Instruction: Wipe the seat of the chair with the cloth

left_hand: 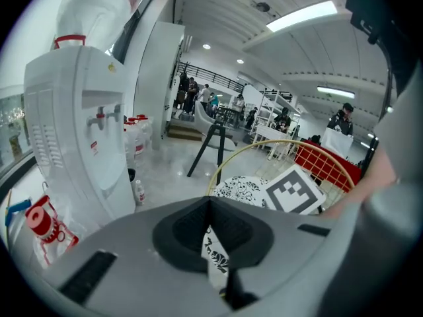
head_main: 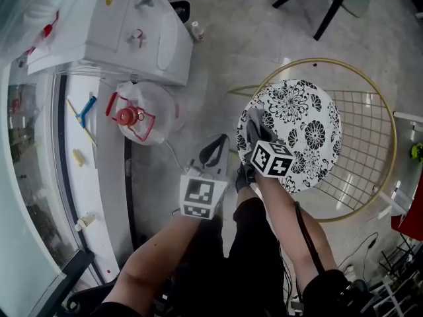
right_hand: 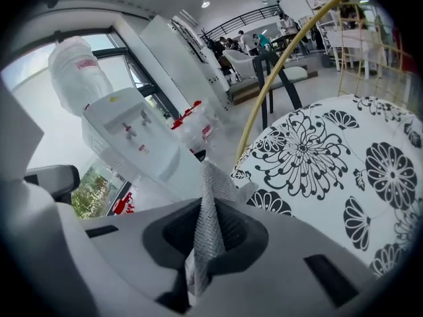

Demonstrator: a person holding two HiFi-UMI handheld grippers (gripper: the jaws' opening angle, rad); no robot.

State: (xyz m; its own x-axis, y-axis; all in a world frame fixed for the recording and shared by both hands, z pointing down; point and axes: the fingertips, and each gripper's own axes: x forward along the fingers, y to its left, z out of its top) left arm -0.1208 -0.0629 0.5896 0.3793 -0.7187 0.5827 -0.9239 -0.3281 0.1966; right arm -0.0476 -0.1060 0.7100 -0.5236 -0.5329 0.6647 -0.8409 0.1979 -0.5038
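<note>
- Step in hand, judged: start of a wiping pass. The right gripper [head_main: 258,140] is clamping the cloth [right_hand: 211,190], and the cloth is sitting at the seat's [head_main: 310,131] 9 o'clock edge in the head view.
- Whether the cloth is actually pressing on the seat cannot be told from the views.
- Left gripper [head_main: 213,152]: jaws are resting together with nothing between them. It is idling over the floor at about 8 o'clock of the seat, apart from the chair frame [head_main: 390,137].
- Cloth orientation: in the right gripper view it is standing up as a narrow grey mesh strip, long axis running 6 to 12 o'clock, free tip pointing to 12 o'clock past the jaw tips.
- Right gripper heading: in the head view it is pointing toward roughly 11 o'clock.
- Next move, judged: lowering the free end flat onto the floral seat, then sweeping toward 3 o'clock across most of the seat.
- The water dispenser [head_main: 112,25] is standing well apart, at 10 o'clock of the chair.
</note>
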